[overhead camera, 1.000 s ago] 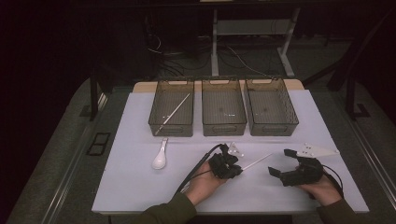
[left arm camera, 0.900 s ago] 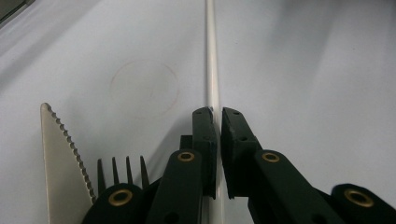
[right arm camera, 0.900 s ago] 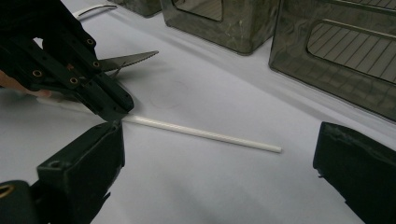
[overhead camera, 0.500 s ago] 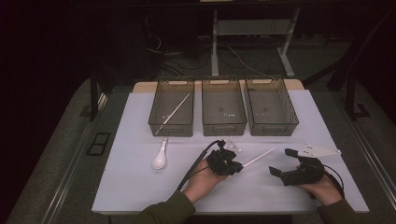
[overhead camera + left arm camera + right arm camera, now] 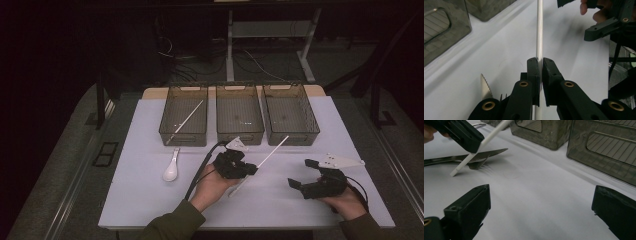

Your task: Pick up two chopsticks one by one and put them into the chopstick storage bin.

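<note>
High view: the left tongs (image 5: 248,169) are clamped on a long thin white plastic chopstick (image 5: 272,151), which slants from near the person's left hand (image 5: 212,186) up toward the right-hand bin (image 5: 291,117) of three smoky transparent plastic bins at the far side of the white table (image 5: 140,190). A second white stick (image 5: 187,119) lies in the left-hand bin (image 5: 184,120), and the middle bin (image 5: 239,118) stands between the two. A white ceramic soup spoon (image 5: 171,168) lies on the table just in front of the left-hand bin.

Left gripper view shows the jaws pressed on the chopstick, held off the table. A serrated metal knife (image 5: 484,88) and a metal fork (image 5: 503,96) lie on the table below.

Right tongs (image 5: 300,175) stand wide open, holding nothing, well to the right of the chopstick.
</note>
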A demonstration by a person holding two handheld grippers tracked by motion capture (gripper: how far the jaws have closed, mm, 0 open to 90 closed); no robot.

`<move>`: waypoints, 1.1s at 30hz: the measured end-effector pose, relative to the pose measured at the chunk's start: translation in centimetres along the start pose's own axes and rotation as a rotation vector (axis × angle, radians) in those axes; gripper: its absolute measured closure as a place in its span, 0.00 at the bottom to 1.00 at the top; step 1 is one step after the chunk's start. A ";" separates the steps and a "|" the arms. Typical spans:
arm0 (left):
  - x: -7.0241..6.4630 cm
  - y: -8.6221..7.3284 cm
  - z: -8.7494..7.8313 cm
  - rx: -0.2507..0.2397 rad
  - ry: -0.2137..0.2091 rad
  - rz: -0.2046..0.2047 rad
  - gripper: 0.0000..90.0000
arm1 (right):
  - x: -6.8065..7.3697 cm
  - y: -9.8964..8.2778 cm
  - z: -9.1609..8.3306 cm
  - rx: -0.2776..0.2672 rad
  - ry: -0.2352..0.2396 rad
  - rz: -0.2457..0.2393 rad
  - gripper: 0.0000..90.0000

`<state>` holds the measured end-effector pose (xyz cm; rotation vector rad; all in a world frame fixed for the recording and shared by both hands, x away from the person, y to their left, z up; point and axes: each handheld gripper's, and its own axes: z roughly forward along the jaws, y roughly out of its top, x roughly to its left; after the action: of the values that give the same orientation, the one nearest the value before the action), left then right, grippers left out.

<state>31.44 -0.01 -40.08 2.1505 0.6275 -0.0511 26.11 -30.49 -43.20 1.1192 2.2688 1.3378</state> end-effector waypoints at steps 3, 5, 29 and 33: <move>0.1 0.2 -0.5 -0.014 -0.004 -0.003 0.93 | 0.0 0.0 0.0 0.002 0.001 -0.001 0.02; 0.2 0.3 -0.8 -0.023 -0.008 -0.006 0.93 | -0.1 0.0 0.0 0.004 0.003 -0.007 0.02; 3.2 1.8 -7.6 -0.151 0.037 -0.007 0.93 | 0.0 0.0 0.1 0.007 0.002 0.005 0.02; 4.3 1.6 -8.9 -0.162 0.072 -0.013 0.93 | 0.0 0.0 0.1 0.007 0.002 0.004 0.02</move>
<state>34.29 7.78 -34.41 1.9995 0.6640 0.0686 26.17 -30.38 -43.26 1.1253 2.2756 1.3338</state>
